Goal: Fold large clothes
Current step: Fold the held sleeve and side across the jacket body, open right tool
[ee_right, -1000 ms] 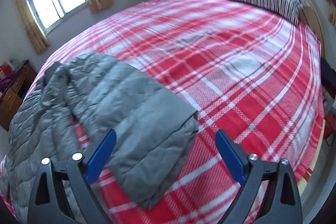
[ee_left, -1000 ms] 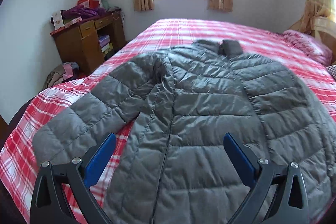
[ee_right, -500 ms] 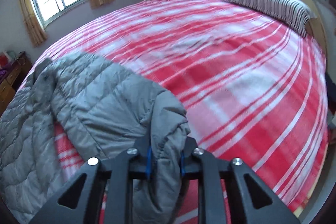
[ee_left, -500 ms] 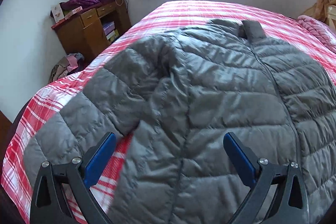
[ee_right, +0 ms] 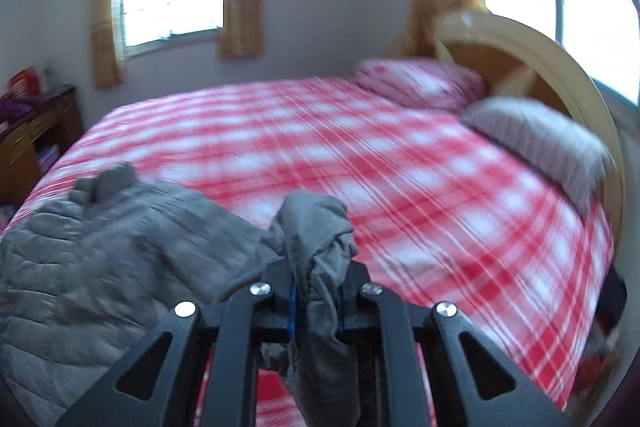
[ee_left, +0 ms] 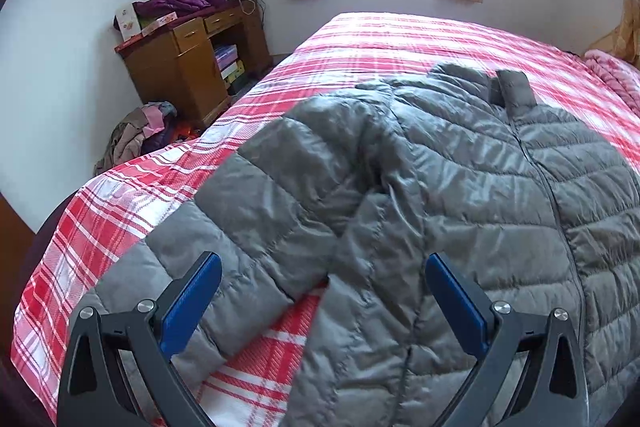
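My right hand-held gripper [ee_right: 316, 307] is pressed together on the cuff of the grey jacket's sleeve [ee_right: 316, 227], which bunches up just ahead of its fingers. My left hand-held gripper [ee_left: 322, 295] stands spread above the other sleeve [ee_left: 256, 227], not touching it. Beyond both, the grey jacket [ee_left: 480, 195] lies flat on the plaid bed [ee_left: 400, 39]. Farther off stands a wooden cabinet [ee_left: 180, 67].
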The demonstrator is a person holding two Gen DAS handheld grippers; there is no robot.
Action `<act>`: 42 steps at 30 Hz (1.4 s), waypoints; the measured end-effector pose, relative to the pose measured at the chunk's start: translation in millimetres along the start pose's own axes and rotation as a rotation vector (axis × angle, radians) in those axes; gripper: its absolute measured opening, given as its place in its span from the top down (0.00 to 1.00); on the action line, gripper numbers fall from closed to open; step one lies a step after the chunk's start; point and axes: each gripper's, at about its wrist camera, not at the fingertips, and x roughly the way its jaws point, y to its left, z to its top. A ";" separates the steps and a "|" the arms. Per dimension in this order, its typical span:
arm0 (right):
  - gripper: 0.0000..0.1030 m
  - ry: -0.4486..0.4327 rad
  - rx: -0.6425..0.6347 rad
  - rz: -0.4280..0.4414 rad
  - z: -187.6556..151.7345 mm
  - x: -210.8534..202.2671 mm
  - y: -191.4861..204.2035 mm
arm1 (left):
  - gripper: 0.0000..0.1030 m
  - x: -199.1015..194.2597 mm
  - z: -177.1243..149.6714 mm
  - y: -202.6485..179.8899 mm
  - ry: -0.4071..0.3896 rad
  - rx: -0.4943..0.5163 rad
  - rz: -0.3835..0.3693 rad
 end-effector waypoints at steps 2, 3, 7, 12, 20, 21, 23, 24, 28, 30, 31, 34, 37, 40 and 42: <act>0.85 -0.030 -0.058 0.030 10.0 -6.7 34.1 | 0.01 1.6 3.5 2.7 -0.001 -0.008 0.001; 0.85 -0.040 -0.082 0.044 11.5 -9.9 47.8 | 0.01 2.8 5.4 3.8 -0.003 -0.009 0.008; 0.85 -0.070 -0.195 0.113 15.1 -11.7 118.5 | 0.01 11.5 11.4 10.4 0.002 -0.025 -0.001; 0.85 -0.055 -0.303 0.216 -4.6 3.8 202.1 | 0.01 22.2 17.3 27.1 0.006 -0.072 -0.005; 0.72 0.055 -0.370 0.388 -62.0 32.4 295.6 | 0.01 25.4 15.1 45.6 0.024 -0.078 -0.010; 0.51 0.072 -0.372 0.411 -67.4 35.4 300.5 | 0.01 24.3 15.0 47.5 0.023 -0.081 -0.009; 0.28 0.065 -0.365 0.453 -73.7 30.1 301.8 | 0.01 20.7 16.3 51.3 0.017 -0.087 0.002; 0.26 0.041 -0.364 0.463 -74.5 23.2 299.2 | 0.01 17.5 17.9 53.5 0.009 -0.095 0.010; 0.26 -0.019 -0.399 0.481 -72.4 -9.1 285.0 | 0.01 0.2 27.1 49.3 -0.007 -0.128 -0.018; 0.26 -0.040 -0.381 0.455 -68.6 -18.3 270.2 | 0.01 -11.7 32.6 34.4 -0.023 -0.111 -0.043; 0.26 -0.053 -0.353 0.440 -66.0 -21.7 256.9 | 0.01 -18.1 35.4 25.6 -0.032 -0.101 -0.062; 0.26 -0.066 -0.241 0.424 -57.6 -23.9 220.1 | 0.01 -32.3 42.8 0.0 -0.046 -0.090 -0.117; 0.19 -0.089 -0.150 0.410 -55.5 -26.2 184.6 | 0.01 -39.4 48.1 -33.6 -0.060 -0.046 -0.144; 0.18 -0.071 -0.146 0.350 -60.3 -14.6 171.5 | 0.01 -33.7 48.5 -73.1 -0.042 0.017 -0.178; 0.18 -0.034 -0.151 0.280 -67.8 3.5 165.2 | 0.01 -20.3 48.0 -99.2 -0.011 0.053 -0.200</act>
